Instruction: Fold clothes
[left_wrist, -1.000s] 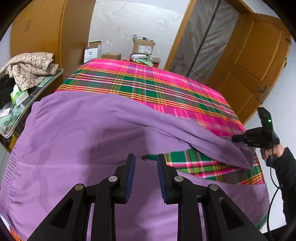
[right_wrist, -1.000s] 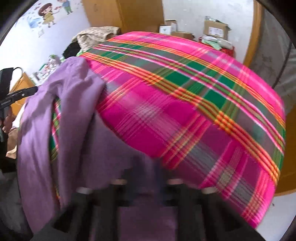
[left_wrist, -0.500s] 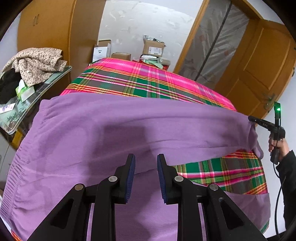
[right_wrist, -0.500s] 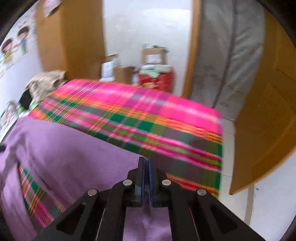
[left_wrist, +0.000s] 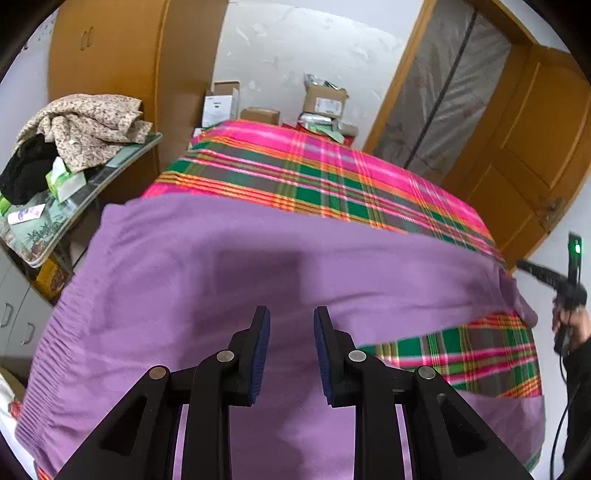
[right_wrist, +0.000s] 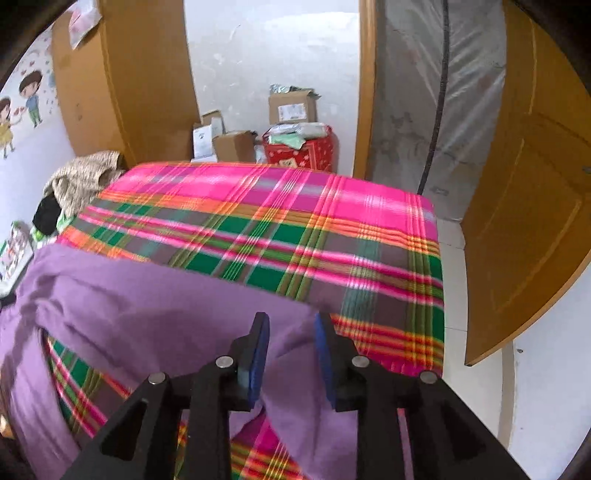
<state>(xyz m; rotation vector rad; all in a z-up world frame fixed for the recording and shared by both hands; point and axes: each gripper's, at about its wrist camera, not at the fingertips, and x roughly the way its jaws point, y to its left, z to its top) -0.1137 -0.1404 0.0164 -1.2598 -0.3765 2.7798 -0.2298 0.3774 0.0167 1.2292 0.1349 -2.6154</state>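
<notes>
We see a soft purple knitted garment (left_wrist: 229, 280) spread across the near part of a bed covered by a bright pink, green and orange plaid blanket (left_wrist: 314, 173). Its ribbed hem runs down the left edge in the left wrist view, and a long purple sleeve stretches to the right, with a patch of plaid showing below it. Our left gripper (left_wrist: 291, 350) hovers over the purple fabric with its blue-padded fingers (left_wrist: 260, 350) set moderately apart and nothing between them. Our right gripper (right_wrist: 290, 354) is likewise spread, its fingers straddling the end of the sleeve, whose fabric lies between them; we cannot tell whether the pads touch it. In the left wrist view that gripper appears at the far right, held by a hand (left_wrist: 570, 325). A beige speckled cloth heap (left_wrist: 85, 122) sits on a side table left of the bed, and brown cardboard boxes (right_wrist: 291, 107) stand against the far wall.
</notes>
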